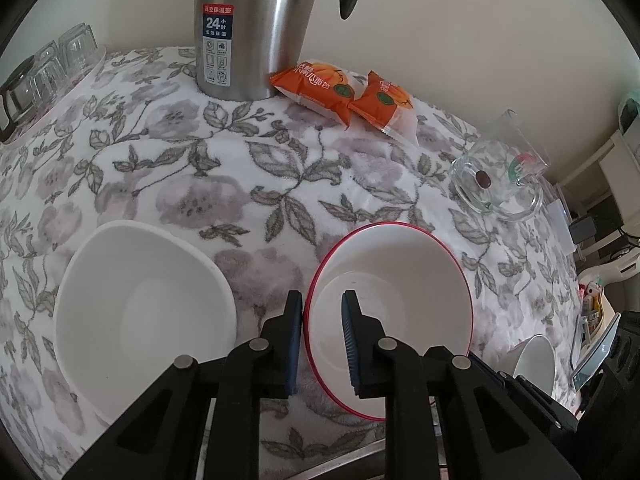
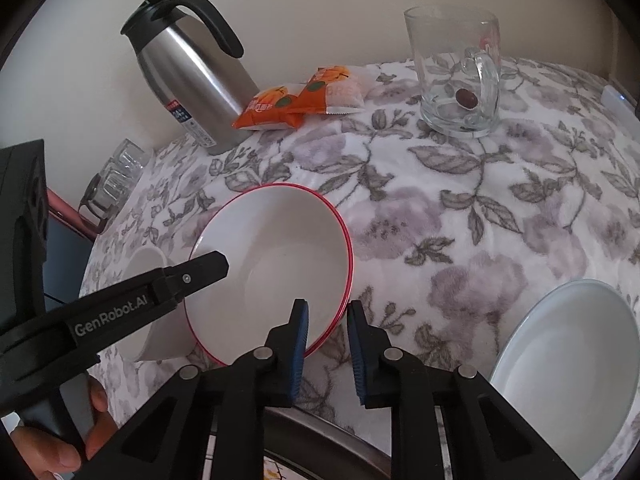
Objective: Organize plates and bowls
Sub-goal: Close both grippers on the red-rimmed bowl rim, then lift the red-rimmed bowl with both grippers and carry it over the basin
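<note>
A white bowl with a red rim [image 1: 400, 280] [image 2: 272, 248] rests on the flowered cloth. My left gripper [image 1: 322, 300] straddles its left rim, one pad outside and one against the inner wall, shut on it. In the right wrist view one of its fingers [image 2: 204, 266] lies over that rim. My right gripper [image 2: 327, 308] straddles the near right rim the same way, shut on it. A plain white bowl [image 1: 144, 312] [image 2: 146, 276] stands to the left. A pale bowl [image 2: 568, 360] [image 1: 534, 360] sits at the right.
At the back stand a steel thermos jug [image 1: 248, 28] [image 2: 192, 72], two orange snack packets [image 1: 344, 92] [image 2: 304, 100] and a glass mug [image 1: 496, 176] [image 2: 456, 76]. Upturned glasses [image 1: 48, 68] sit far left. A hand [image 2: 60, 440] holds the left gripper.
</note>
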Available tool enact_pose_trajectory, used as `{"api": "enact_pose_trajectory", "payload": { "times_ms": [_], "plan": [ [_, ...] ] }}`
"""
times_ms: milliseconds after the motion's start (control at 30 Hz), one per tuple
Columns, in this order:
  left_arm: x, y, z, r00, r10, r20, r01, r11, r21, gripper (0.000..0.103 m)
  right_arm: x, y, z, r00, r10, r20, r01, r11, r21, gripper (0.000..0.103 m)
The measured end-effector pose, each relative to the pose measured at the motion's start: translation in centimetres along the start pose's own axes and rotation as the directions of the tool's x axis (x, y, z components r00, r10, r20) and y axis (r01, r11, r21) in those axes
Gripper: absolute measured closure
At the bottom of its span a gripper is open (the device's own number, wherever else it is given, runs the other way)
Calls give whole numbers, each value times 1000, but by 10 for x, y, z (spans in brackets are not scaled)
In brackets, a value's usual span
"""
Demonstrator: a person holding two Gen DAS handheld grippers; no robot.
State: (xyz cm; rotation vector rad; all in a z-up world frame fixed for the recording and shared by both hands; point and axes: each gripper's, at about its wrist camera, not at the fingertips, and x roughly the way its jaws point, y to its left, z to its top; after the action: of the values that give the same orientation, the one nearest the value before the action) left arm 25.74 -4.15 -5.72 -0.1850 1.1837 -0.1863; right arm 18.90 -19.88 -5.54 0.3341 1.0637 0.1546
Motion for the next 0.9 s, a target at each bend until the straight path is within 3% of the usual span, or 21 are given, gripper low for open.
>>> {"api": "enact_pose_trajectory", "payload": {
  "times_ms": [500,900],
  "plan": [
    [-21,-7,4,999,-29,42,29,1000,-1,82,-19,1,3,998,11,58,-10,1000,-12,81],
    [-96,-29,7,982,-79,174,74,997,36,82,-88,20,10,981,14,196,-5,999,-49,81]
  ]
}}
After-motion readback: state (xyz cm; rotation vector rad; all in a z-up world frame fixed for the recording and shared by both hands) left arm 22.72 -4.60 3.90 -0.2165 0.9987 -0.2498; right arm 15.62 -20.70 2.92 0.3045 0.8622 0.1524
